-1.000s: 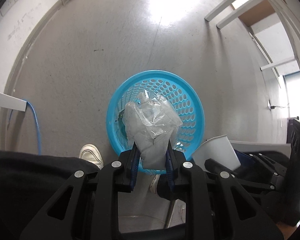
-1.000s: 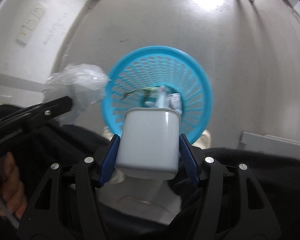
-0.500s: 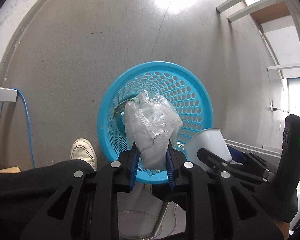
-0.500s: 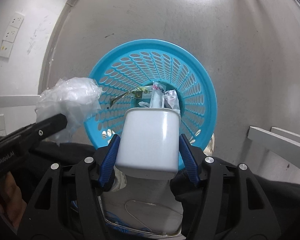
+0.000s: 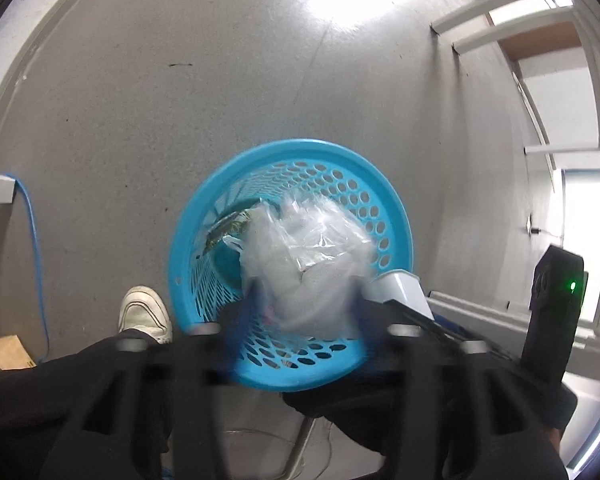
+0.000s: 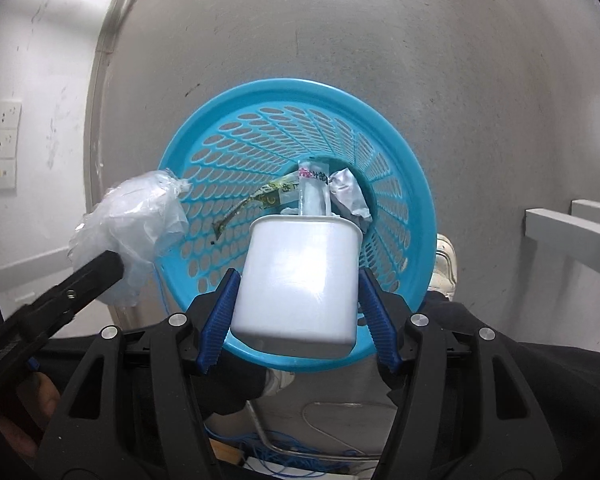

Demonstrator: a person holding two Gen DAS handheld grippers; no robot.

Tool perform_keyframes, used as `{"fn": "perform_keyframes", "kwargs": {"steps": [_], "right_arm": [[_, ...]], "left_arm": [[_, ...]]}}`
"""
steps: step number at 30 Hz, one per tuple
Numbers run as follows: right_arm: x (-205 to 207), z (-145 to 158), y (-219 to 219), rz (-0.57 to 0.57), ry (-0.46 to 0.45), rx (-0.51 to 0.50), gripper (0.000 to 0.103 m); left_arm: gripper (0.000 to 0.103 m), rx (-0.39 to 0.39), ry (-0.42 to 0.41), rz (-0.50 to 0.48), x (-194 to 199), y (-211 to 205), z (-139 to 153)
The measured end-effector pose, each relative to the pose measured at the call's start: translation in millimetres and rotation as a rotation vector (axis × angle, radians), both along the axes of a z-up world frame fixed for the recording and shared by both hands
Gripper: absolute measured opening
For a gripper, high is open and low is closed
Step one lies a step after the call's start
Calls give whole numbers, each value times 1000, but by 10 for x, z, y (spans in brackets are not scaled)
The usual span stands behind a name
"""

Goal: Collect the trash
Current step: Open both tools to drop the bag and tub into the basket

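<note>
**Both pieces of trash let go over the blue basket**

Going left to right in the right wrist view: the left gripper (image 6: 100,268) reaches in from the lower left with the crumpled clear plastic bag (image 6: 134,216) bunched at its tips, over the basket's left rim. In its own view the left gripper (image 5: 300,312) is blurred, its jaws have just been opening and now stand wide, the plastic bag (image 5: 308,248) loose between them above the blue basket (image 5: 204,240). The bag looks feather-light, soft and slick; it would crush to nothing under the pads, so a pinch on a gathered fold is the best hold, and it may cling or drift as it falls.

In the middle, the blue basket (image 6: 400,184) stands on the grey floor (image 6: 420,60) with wrappers (image 6: 312,184) already at its bottom. The right gripper (image 6: 298,316) points down over it; its jaws have just been opening, and a gap shows between each blue pad and the white plastic container (image 6: 300,272), so the container sits between them unclamped. It looks light, fairly stiff and smooth-walled, best held across its flat sides near the rim
</note>
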State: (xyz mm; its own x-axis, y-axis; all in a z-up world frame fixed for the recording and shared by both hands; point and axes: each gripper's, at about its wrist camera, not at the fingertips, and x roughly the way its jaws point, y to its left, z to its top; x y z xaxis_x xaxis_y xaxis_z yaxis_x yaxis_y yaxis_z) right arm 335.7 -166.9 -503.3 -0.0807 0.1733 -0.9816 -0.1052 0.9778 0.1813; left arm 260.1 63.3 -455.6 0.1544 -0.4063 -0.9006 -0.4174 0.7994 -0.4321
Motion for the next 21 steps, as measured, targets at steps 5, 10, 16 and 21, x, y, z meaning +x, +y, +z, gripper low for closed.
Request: {"fn": "perform_keyframes", "kwargs": {"steps": [5,10,16,21], "right_arm": [[-17,18,22,12,-24,-10,78],[-68,92,80,50,-54,-68,78],[-144,250,58,86,-112,-118,79],[-280,425,85,125,-152,-115,82]], "left_arm": [[65,18,-20,37,-10,66,72],[64,66,-8,43,-33,81,127],[64,124,-20,37,-85,93,270],[64,151,-18,14,-233,51,381]]}}
